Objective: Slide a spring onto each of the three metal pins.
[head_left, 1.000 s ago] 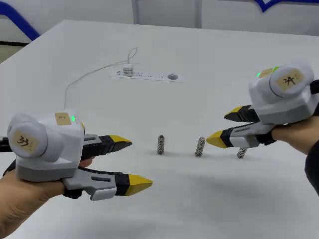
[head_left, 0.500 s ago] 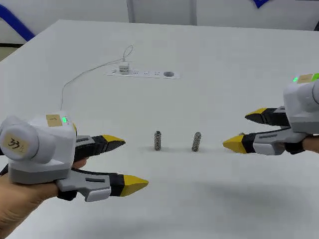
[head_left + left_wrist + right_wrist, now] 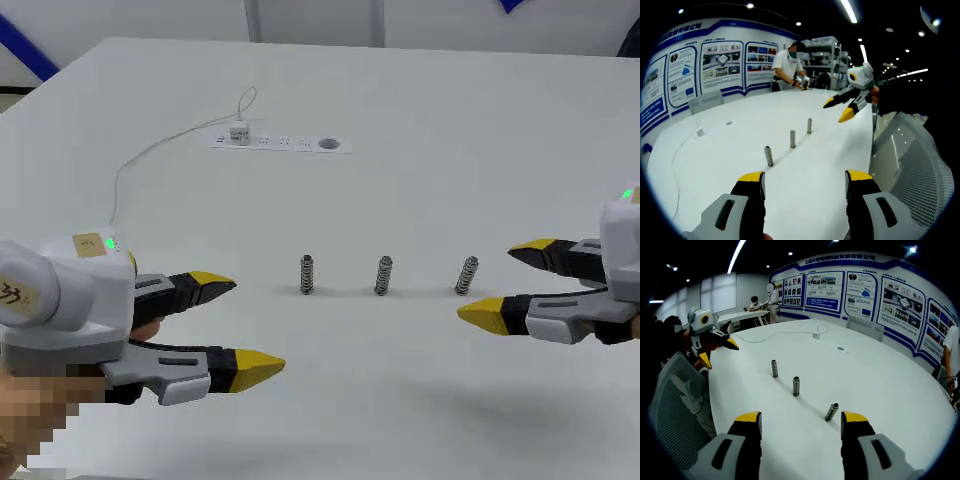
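Left gripper (image 3: 256, 325): my two yellow-tipped fingers are spread wide with nothing between them, hovering over the near left of the white table (image 3: 420, 120). Right gripper (image 3: 487, 281): fingers spread the same way, empty, coming in from the right edge with the tips aimed at the row.

Three springs stand on the table in one line running across, between my two grippers, each apart from its neighbour
- left spring (image 3: 307, 274): upright, well apart from my left fingertips
- middle spring (image 3: 384, 275): close to upright
- right spring (image 3: 466, 275): leaning (top tipped to the right in the head view), just beside my lower right fingertip, not touching it

The pins cannot be made out inside the coils.

In the right gripper view the line of springs starts between my own fingers and runs away toward the left gripper.

Far side of the table: a flat white power strip (image 3: 280, 143) with a small plug (image 3: 238, 130) on it, and a thin cable (image 3: 150, 155) curving off to the left
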Demonstrator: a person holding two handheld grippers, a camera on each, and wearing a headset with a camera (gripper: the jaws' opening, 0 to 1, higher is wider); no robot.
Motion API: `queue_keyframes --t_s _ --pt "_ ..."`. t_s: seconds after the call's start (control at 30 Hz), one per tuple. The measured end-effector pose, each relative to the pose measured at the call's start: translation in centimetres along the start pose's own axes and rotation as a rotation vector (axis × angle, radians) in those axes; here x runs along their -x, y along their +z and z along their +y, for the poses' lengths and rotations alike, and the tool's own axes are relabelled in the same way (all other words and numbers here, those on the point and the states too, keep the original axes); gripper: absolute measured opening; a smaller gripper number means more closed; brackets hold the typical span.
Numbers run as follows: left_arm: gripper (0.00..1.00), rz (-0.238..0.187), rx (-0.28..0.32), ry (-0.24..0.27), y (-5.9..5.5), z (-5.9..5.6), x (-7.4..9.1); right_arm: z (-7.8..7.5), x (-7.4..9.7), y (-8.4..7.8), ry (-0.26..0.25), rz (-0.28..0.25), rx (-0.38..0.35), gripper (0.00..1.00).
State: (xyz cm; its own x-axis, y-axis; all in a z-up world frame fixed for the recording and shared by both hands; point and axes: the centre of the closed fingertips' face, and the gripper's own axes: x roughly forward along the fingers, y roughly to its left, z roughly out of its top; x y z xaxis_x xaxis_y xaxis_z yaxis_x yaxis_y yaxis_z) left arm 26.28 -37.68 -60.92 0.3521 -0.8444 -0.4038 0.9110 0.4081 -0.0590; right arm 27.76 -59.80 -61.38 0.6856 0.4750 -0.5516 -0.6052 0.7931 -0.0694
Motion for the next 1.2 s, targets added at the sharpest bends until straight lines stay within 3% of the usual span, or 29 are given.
queue_keyframes --t_s 0.5,0.73,1.2 --pt "0.67 -0.009 0.031 0.013 -0.3 -0.8 -1.0 -0.2 2.6 -1.3 -0.024 -0.071 -0.024 0.68" --pt "0.67 -0.013 0.042 0.045 -0.2 -0.2 -0.5 -0.2 2.9 -1.5 -0.015 -0.073 -0.019 0.68" --pt "0.67 0.008 0.048 0.062 -0.8 -0.3 -0.5 0.0 2.8 -1.2 -0.016 -0.112 -0.030 0.69"
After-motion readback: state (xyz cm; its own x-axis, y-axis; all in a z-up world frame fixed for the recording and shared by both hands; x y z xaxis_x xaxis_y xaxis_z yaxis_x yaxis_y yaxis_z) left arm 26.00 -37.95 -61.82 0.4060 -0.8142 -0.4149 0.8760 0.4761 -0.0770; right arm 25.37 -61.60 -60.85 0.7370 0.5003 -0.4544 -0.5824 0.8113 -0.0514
